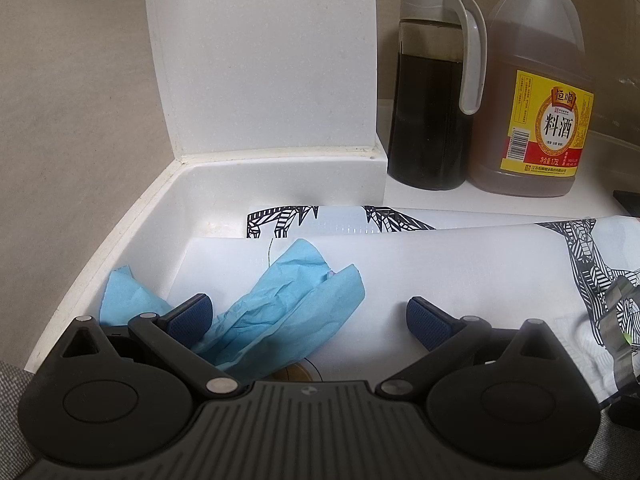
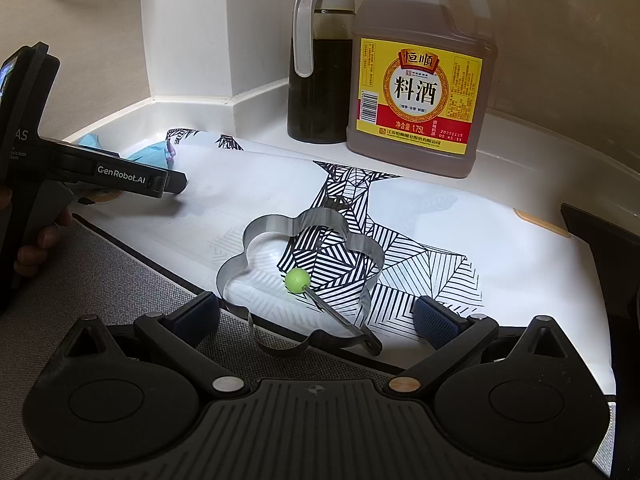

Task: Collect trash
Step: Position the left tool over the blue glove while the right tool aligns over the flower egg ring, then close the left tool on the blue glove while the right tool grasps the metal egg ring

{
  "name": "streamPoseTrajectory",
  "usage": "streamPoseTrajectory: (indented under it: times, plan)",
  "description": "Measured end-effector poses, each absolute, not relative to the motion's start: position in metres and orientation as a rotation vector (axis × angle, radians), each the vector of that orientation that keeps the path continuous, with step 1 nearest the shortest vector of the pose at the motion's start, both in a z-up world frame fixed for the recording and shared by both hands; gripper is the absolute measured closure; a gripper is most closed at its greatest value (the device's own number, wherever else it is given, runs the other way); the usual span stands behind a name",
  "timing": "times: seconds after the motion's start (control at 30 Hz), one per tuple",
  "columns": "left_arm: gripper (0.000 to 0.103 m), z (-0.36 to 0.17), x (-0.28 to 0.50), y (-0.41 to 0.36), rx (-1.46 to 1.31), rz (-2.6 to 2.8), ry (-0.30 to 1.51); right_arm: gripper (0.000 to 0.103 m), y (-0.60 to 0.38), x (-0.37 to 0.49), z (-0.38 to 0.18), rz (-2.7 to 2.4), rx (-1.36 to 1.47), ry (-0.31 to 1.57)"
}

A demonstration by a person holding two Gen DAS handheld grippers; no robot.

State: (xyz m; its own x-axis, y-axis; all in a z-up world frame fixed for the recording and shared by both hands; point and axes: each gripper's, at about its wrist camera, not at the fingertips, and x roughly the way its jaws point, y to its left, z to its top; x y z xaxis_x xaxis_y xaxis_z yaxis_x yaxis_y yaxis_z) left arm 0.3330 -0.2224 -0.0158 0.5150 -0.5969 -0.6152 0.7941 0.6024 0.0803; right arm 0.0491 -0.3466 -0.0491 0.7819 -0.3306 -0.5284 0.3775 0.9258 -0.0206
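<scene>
A crumpled blue tissue (image 1: 288,304) lies on the white patterned mat (image 1: 440,272) in the counter's corner. My left gripper (image 1: 308,312) is open around it, with the tissue against the left finger (image 1: 196,312) and apart from the right one. A smaller blue piece (image 1: 124,296) pokes out left of that finger. In the right wrist view the tissue (image 2: 154,152) shows just beyond the left gripper (image 2: 176,182), which a hand (image 2: 36,248) holds. My right gripper (image 2: 316,314) is open over a flower-shaped metal ring mould (image 2: 240,268) with a green knob (image 2: 297,280).
A dark sauce dispenser (image 1: 432,120) and a big cooking wine jug (image 1: 532,112) stand at the back on the white counter (image 1: 420,196). A white pillar (image 1: 264,60) fills the corner. Grey fabric (image 2: 120,280) edges the front, and a black object (image 2: 600,248) sits at the right.
</scene>
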Motion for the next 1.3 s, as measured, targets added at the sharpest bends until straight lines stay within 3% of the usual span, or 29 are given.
streamPoseTrajectory:
  times: [1.3]
  plan:
    - [0.0,-0.0158,0.3342,-0.2222,0.368,-0.861,0.59,0.0,-0.3451,0.0481,-0.0496,-0.388,0.087,0.552]
